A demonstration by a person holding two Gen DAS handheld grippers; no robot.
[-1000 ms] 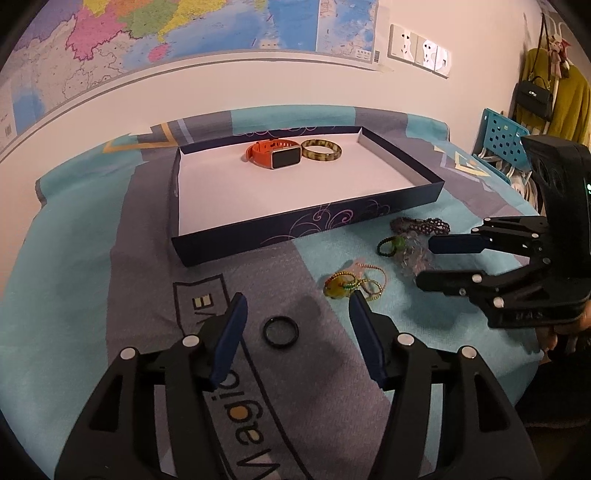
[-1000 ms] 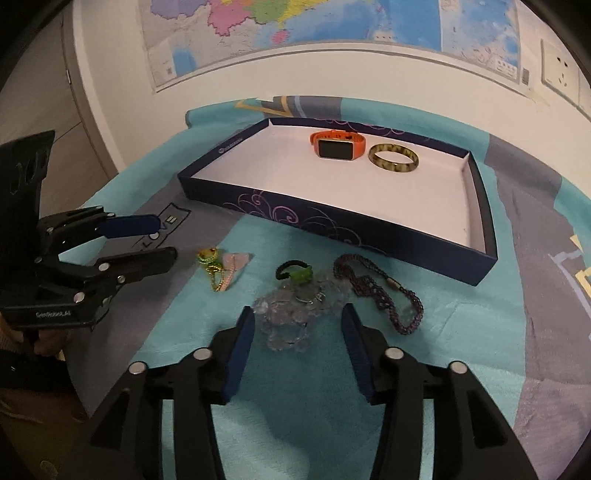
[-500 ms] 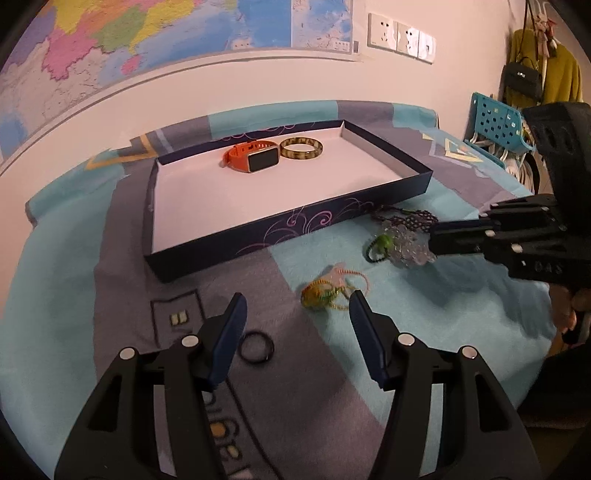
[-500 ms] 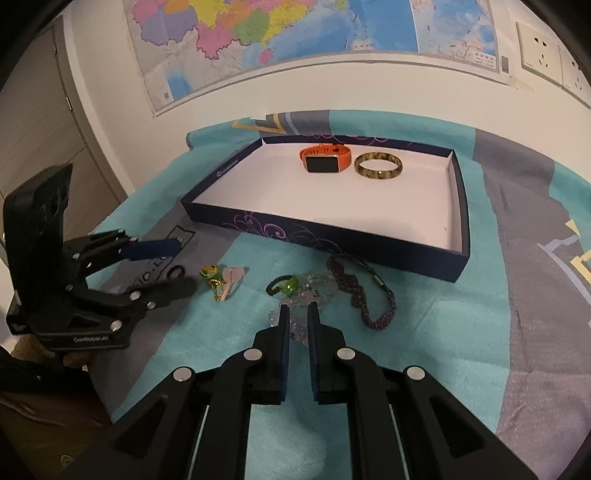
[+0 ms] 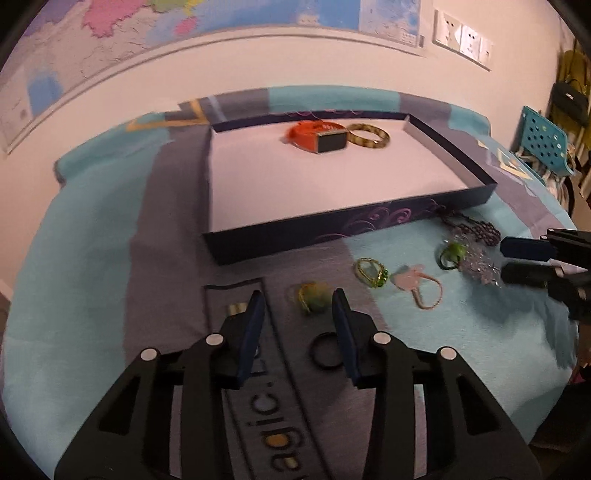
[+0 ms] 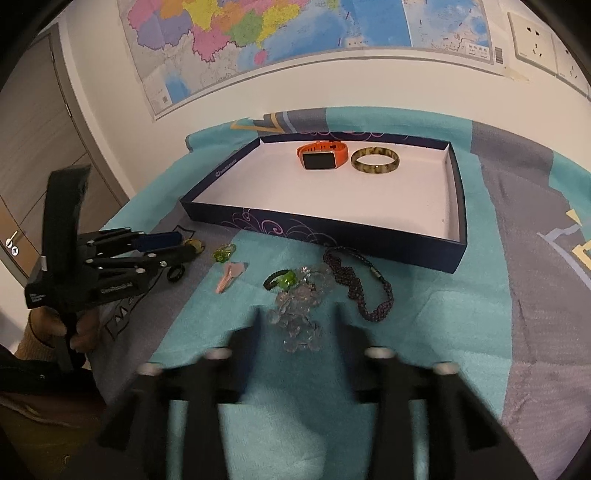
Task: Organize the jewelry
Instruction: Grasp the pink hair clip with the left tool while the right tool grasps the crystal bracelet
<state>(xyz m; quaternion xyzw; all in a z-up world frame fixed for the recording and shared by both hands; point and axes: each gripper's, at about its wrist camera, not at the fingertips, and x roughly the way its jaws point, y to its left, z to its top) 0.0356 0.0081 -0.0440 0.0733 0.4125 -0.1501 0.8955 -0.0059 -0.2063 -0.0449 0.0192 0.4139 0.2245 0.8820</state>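
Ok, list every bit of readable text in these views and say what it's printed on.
"agic." on the grey cloth patch, cut off by the picture's edge and the left hand-held gripper.
White print on the left hand-held gripper's body: too blurred to read.
White logo line on the box's left wall: too small.
Map labels on the wall map: too small.

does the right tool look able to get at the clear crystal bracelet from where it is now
Probably yes. The right tool is opening, with the clear crystal bracelet on the blanket just ahead of its fingers and nothing over it. The green bead bracelet touches its far edge and might get caught.
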